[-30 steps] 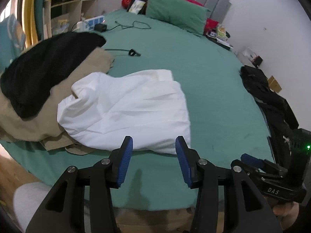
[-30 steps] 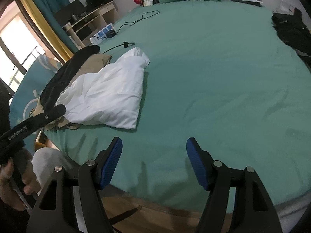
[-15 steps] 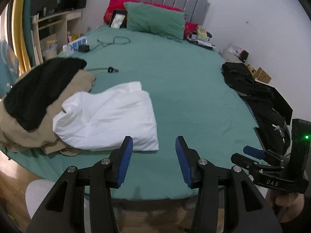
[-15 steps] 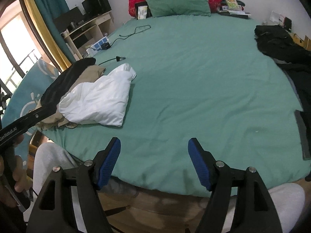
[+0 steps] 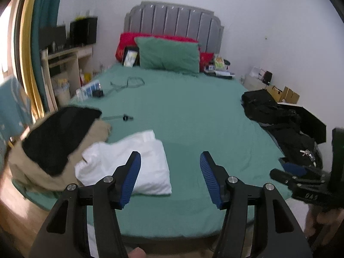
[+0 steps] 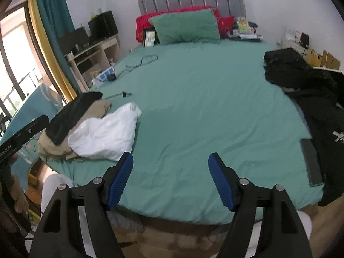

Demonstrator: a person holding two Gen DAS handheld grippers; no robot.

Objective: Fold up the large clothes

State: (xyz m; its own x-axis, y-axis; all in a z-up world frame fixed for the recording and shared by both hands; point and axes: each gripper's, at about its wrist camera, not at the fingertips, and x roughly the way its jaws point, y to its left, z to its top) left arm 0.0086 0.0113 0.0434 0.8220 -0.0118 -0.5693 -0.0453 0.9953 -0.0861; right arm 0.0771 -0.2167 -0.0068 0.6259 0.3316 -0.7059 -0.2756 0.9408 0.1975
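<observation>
Lying folded near the bed's front-left corner, white garment (image 5: 131, 165) rests partly on a tan garment (image 5: 43, 172), with a black garment (image 5: 56, 135) on top of that pile. Nothing is gripping any of them.

Versus a second ago: both cameras have pulled back and tilted up. The white garment now looks smaller and farther away, and the headboard (image 5: 172, 19) and wall fill the upper view. The pile itself hasn't shifted.

Left gripper (image 5: 169, 177): jaws released, wide apart, empty, hovering off the front edge of the bed (image 5: 193, 111). Its gap has widened since the earlier frames. Right gripper (image 6: 171, 179): jaws released, empty, also at the front edge, aimed at bare sheet.

Black clothes (image 6: 301, 81) heaped along the bed's right edge, well apart from the white one. Green pillow (image 5: 169, 53) against red cushions (image 5: 129, 40) at the head. Cable (image 5: 129, 81) and a small black plug (image 5: 126, 117) lie loose on the sheet, left of centre. Shelf unit (image 5: 64, 64) beside the bed on the left; contents too blurred to tell.
</observation>
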